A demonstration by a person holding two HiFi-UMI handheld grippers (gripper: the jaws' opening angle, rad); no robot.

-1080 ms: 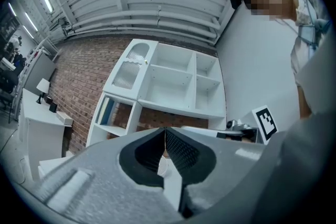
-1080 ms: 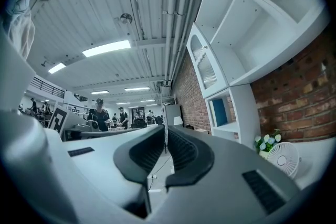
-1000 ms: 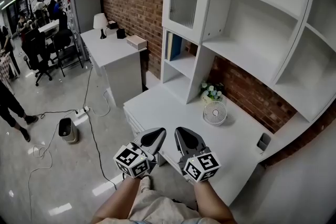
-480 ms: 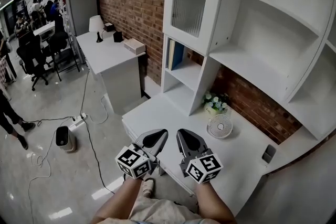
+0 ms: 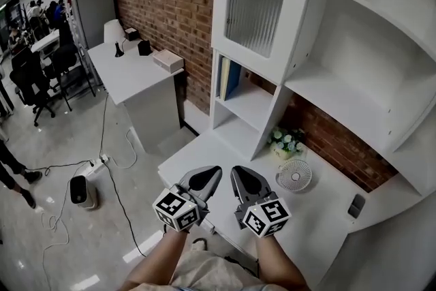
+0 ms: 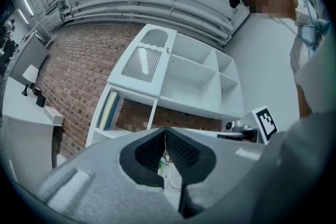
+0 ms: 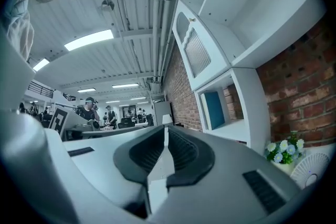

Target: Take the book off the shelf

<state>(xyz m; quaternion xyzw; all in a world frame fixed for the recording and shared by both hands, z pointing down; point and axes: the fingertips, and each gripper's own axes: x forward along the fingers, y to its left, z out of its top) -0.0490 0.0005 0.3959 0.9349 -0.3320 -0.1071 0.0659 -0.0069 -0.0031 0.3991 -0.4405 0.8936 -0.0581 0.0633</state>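
Two grippers clenched empty, book on shelf

Head view: left gripper and right gripper side by side near the desk front edge. Blue book stands upright in the lower-left shelf compartment, well apart from both.
Left gripper view: jaws together, nothing between; book ahead left.
Right gripper view: jaws together, empty; book ahead right.

cubby open-fronted, free beside book; fan, flowers below
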